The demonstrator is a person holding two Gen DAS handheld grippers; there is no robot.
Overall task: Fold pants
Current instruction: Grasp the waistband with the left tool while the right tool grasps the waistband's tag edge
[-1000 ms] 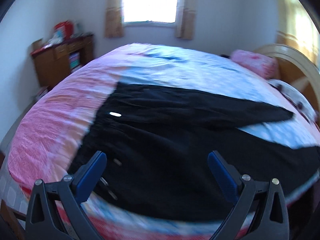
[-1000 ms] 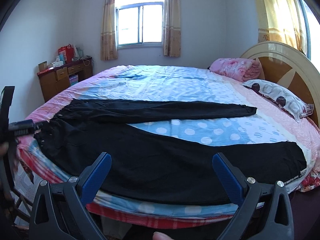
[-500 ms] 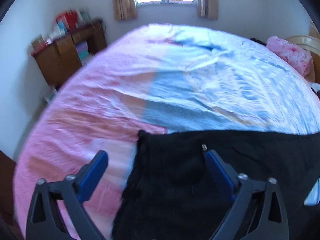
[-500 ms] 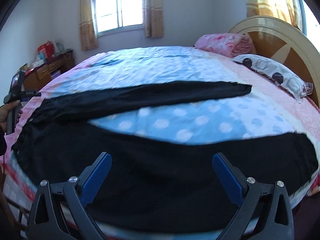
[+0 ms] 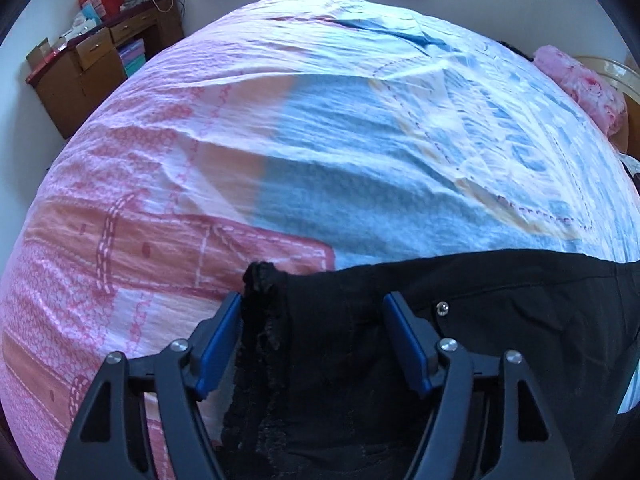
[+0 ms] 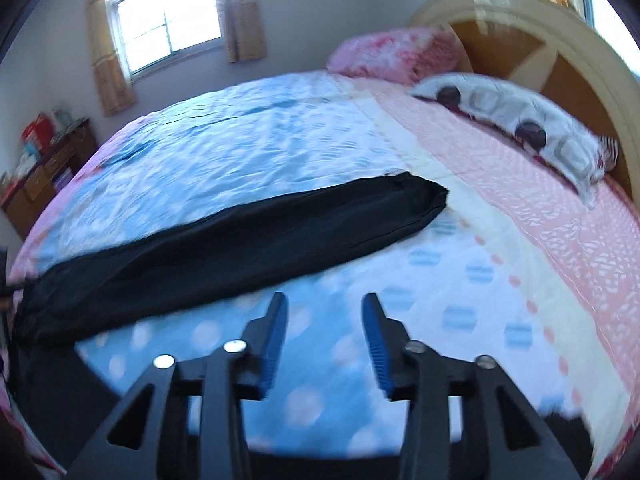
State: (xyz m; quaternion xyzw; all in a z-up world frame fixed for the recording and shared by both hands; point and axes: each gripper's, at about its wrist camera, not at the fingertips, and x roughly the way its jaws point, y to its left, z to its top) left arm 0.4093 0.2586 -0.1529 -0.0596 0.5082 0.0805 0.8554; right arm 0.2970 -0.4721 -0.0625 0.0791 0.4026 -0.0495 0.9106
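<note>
Black pants (image 5: 500, 320) spread flat across the near part of the bed (image 5: 320, 140), on a pink and blue patterned cover. Left gripper (image 5: 314, 316) down at the waistband corner, blue pads (image 5: 218, 344) parted, bunched black cloth lying between them and touching the left pad; not clamped (a small metal rivet (image 5: 442, 308) just right of the right finger). Right gripper (image 6: 325, 320) over the dotted blue cover between the two legs, fingers close but with a clear gap, nothing held. Far leg (image 6: 240, 248) stretched out ahead of that gripper, cuff pointing toward the headboard (image 6: 540, 40); near leg only a dark strip at the bottom edge, blurred. Spotted pillow (image 6: 520, 124) and pink bundle (image 6: 396, 52) by the headboard. Wooden desk (image 5: 100, 64) against the far left wall.
</note>
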